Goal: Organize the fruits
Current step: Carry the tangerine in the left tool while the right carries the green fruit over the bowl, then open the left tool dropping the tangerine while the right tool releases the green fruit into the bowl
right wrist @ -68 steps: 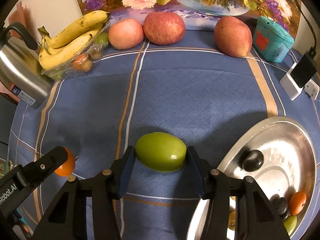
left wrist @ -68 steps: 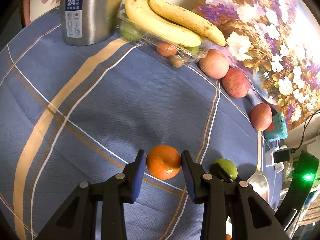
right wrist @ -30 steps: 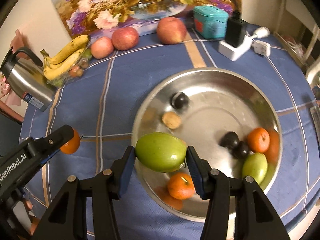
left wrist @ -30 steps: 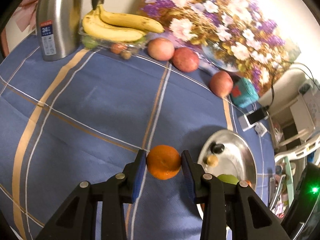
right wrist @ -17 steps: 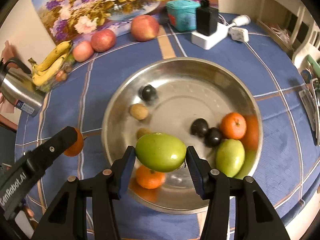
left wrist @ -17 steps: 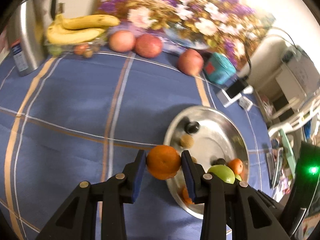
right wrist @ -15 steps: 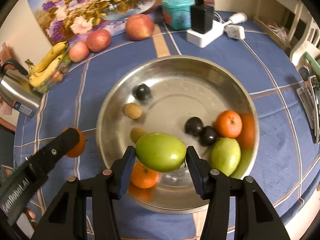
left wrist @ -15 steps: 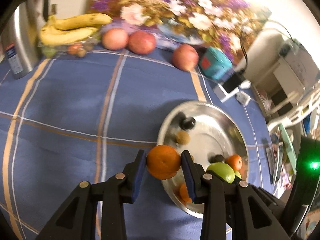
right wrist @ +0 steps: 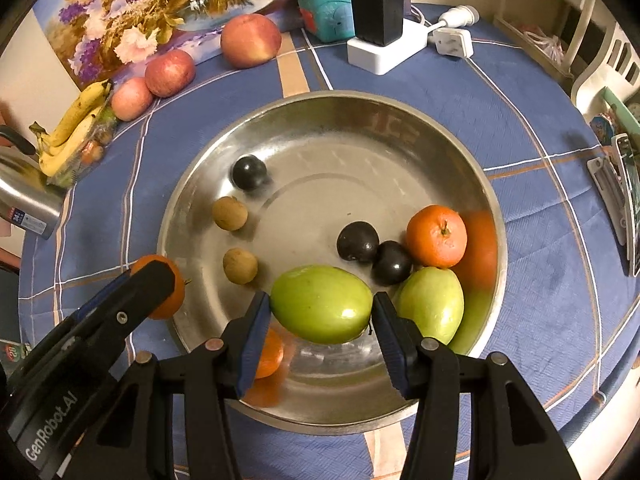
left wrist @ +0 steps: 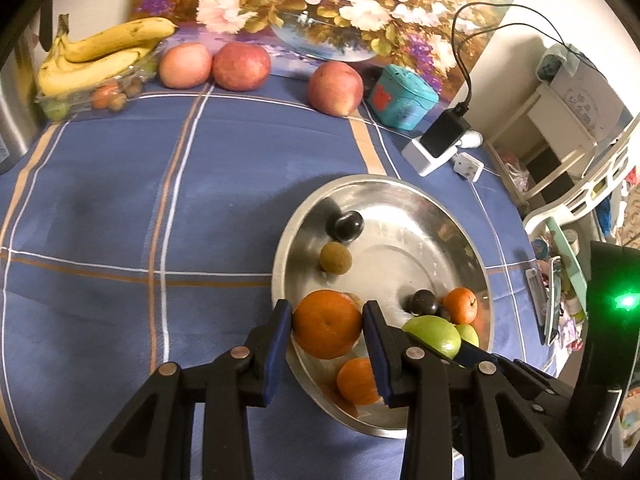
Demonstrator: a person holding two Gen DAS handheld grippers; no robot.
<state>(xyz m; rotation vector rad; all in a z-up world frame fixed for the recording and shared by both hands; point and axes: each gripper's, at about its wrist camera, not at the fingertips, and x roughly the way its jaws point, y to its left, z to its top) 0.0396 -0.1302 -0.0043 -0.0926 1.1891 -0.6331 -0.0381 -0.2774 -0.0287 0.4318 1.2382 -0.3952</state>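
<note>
My left gripper (left wrist: 327, 330) is shut on an orange (left wrist: 327, 323) and holds it above the near left rim of the steel bowl (left wrist: 384, 184). The orange also shows in the right wrist view (right wrist: 166, 294). My right gripper (right wrist: 318, 314) is shut on a green fruit (right wrist: 321, 309) and holds it above the near part of the bowl (right wrist: 332, 98). The bowl holds oranges (right wrist: 437, 235), another green fruit (right wrist: 434, 304), dark plums (right wrist: 357, 241) and small brown fruits (right wrist: 229, 213).
At the table's far side lie three red apples (left wrist: 335, 88), bananas in a clear tray (left wrist: 96, 56), a steel kettle (right wrist: 24, 192), a teal box (left wrist: 402, 98) and a white charger block (left wrist: 434, 148). A flower painting (left wrist: 320, 4) leans behind. Blue cloth covers the table.
Both grippers lifted their fruits off the cloth and carried them to the right, over the steel bowl. Both are still shut on them.
</note>
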